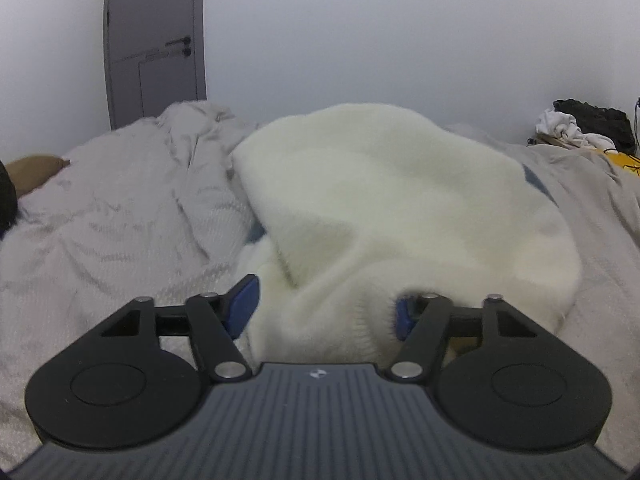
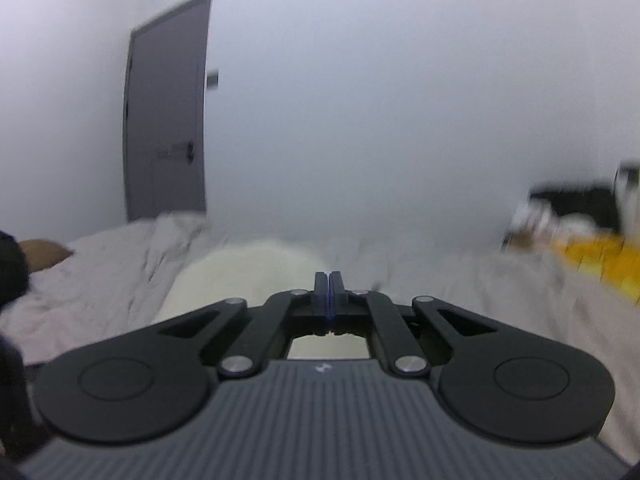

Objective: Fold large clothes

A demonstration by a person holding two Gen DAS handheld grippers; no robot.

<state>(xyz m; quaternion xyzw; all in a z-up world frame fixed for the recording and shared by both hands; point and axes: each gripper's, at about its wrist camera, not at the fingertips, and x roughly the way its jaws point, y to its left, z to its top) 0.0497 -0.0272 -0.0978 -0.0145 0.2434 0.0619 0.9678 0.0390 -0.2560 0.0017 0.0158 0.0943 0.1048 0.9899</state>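
On the bed's grey duvet [image 1: 120, 216] lies my white fluffy sweater [image 1: 380, 200]. My left hand-held gripper [image 1: 326, 308] tilts down, jaws wide around its near fold. My right hand-held gripper [image 2: 328, 292] hovers nearly level, closed, empty.

Soft, even, cool light fills both views, with faint shadows and no glare. The right wrist view is motion-blurred, worst far right. Fisheye bends the door [image 1: 154, 40].

The sweater [image 1: 384, 208] lies on the bed [image 1: 120, 232], door [image 1: 154, 40] behind at left, clutter [image 1: 580, 128] far right.
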